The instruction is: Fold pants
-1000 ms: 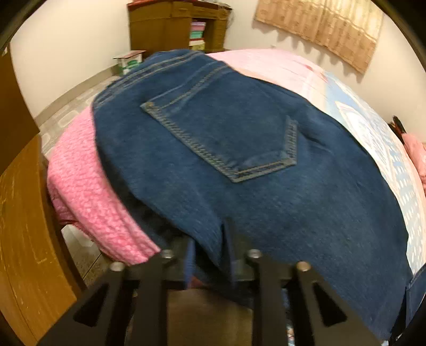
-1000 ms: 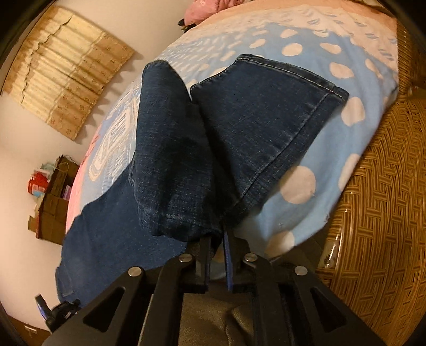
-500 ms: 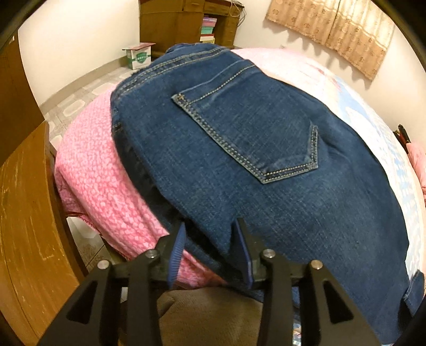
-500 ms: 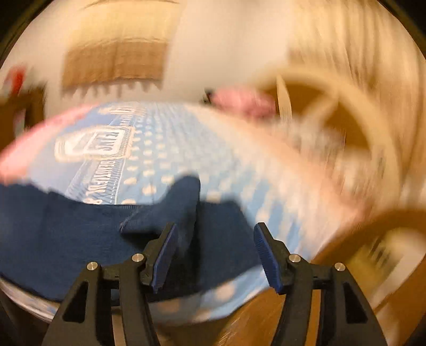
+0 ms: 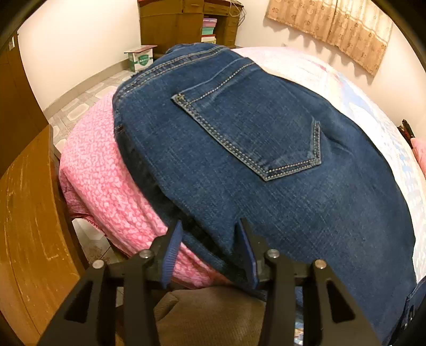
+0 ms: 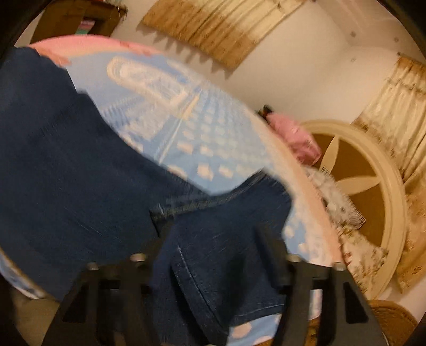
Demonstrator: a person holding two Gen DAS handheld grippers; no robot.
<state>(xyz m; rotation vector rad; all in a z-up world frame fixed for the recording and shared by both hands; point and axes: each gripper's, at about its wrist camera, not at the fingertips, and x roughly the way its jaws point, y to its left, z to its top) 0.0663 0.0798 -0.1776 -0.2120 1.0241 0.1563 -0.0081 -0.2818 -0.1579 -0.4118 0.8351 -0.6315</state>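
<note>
Dark blue jeans (image 5: 253, 149) lie flat on the bed, back pocket up, waistband at the far end. My left gripper (image 5: 210, 252) is open at the near edge of the seat, its jaws on either side of the denim edge without pinching it. In the blurred right wrist view the leg ends (image 6: 213, 252) of the jeans lie on the bed between the wide-open jaws of my right gripper (image 6: 215, 239). The long leg (image 6: 66, 173) runs away to the left.
A pink patterned cover (image 5: 106, 181) and a blue-and-white dotted cover (image 6: 191, 127) are on the bed. A wooden board (image 5: 26, 226) stands at the left, a wooden cabinet (image 5: 173, 24) at the far wall. A round cream headboard (image 6: 367, 186) is at the right.
Both grippers have opened and let go of the jeans. The right gripper has swung round to face across the bed. The left gripper has drawn back slightly.
</note>
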